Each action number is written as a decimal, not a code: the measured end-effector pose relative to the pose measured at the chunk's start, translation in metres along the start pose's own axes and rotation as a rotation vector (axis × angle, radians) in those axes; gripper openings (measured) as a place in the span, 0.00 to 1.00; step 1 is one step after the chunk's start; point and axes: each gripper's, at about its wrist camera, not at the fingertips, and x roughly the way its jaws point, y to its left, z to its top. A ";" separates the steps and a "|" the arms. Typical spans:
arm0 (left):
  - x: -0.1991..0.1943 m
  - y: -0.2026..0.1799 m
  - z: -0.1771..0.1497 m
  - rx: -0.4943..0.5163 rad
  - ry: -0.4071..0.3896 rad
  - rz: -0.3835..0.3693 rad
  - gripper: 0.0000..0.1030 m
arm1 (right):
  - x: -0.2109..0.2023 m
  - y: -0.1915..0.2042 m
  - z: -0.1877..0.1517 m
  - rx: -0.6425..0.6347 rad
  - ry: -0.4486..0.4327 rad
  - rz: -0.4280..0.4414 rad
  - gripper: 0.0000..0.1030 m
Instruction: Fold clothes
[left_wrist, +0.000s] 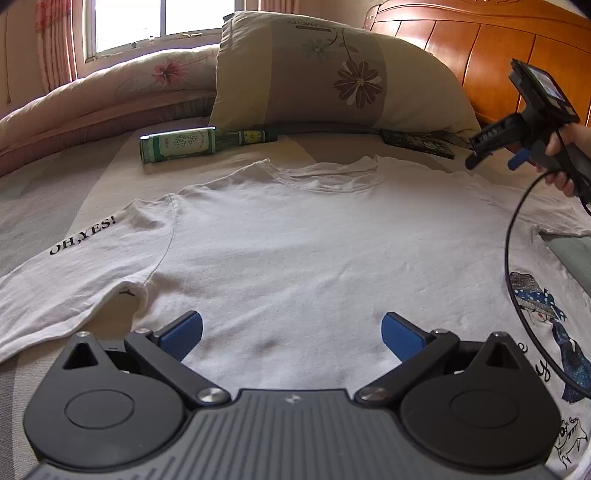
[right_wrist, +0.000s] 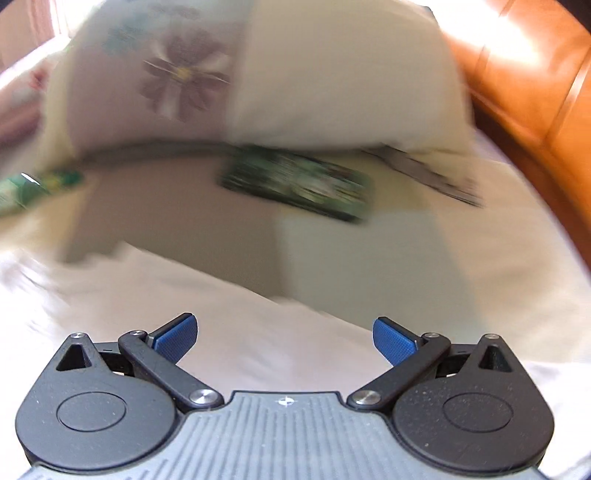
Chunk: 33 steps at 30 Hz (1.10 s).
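Observation:
A white T-shirt (left_wrist: 295, 236) lies spread flat on the bed, collar toward the pillow. Its left sleeve (left_wrist: 85, 254) reads "OH,YES!" and a printed figure shows at its right side. My left gripper (left_wrist: 291, 334) hovers open over the shirt's lower middle, nothing between its blue pads. In the left wrist view, a hand holds the right gripper (left_wrist: 491, 153) above the shirt's right shoulder. The right wrist view is motion-blurred: my right gripper (right_wrist: 284, 338) is open over the white fabric (right_wrist: 221, 325), its pads empty.
A green bottle (left_wrist: 199, 144) lies on its side behind the shirt. A floral pillow (left_wrist: 325, 70) leans against the wooden headboard (left_wrist: 498, 48). A dark green flat packet (right_wrist: 295, 182) rests by the pillow. A rolled quilt (left_wrist: 92, 99) lines the far left. A black cable (left_wrist: 517, 258) hangs over the shirt.

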 end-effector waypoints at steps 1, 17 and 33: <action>0.002 0.000 0.000 0.002 0.008 0.004 0.99 | 0.002 -0.008 -0.005 -0.002 0.018 -0.037 1.00; 0.015 -0.003 -0.006 0.026 0.048 0.048 0.99 | 0.035 -0.055 -0.011 0.250 -0.040 -0.001 1.00; 0.010 -0.013 -0.007 0.040 0.013 -0.025 0.99 | 0.008 -0.045 -0.025 0.145 -0.132 0.115 1.00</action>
